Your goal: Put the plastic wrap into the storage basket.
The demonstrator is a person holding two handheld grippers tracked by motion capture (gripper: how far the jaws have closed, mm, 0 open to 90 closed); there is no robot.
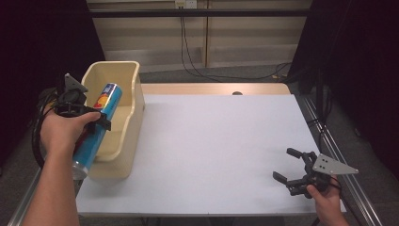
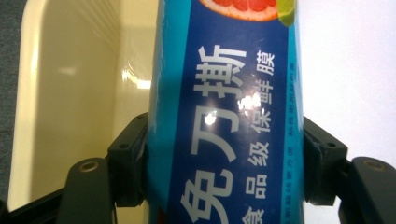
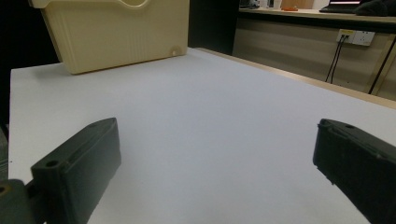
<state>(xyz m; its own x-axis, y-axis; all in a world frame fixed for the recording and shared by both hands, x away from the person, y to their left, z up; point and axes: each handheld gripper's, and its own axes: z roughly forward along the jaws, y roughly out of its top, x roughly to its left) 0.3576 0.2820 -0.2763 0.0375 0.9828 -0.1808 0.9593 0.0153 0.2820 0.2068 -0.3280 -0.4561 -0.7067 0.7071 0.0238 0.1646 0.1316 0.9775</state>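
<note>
A long blue tube (image 1: 98, 128) with a citrus picture and white lettering lies tilted over the cream plastic bin (image 1: 126, 77) at the table's left side. My left gripper (image 1: 96, 118) is shut on the blue tube (image 2: 224, 121) around its middle, both black pads (image 2: 133, 156) pressing its sides. The tube's near end sticks out past the bin's front wall. My right gripper (image 1: 286, 164) rests low at the table's front right corner, its jaws standing open with bare white surface between them (image 3: 215, 158).
The white table top (image 1: 211, 141) stretches between the bin and the right gripper. The cream bin (image 3: 116, 32) stands at its far-left corner in the right gripper view. Black cables (image 1: 197, 66) hang behind the table's back edge. A metal rail (image 1: 329, 141) runs along the right side.
</note>
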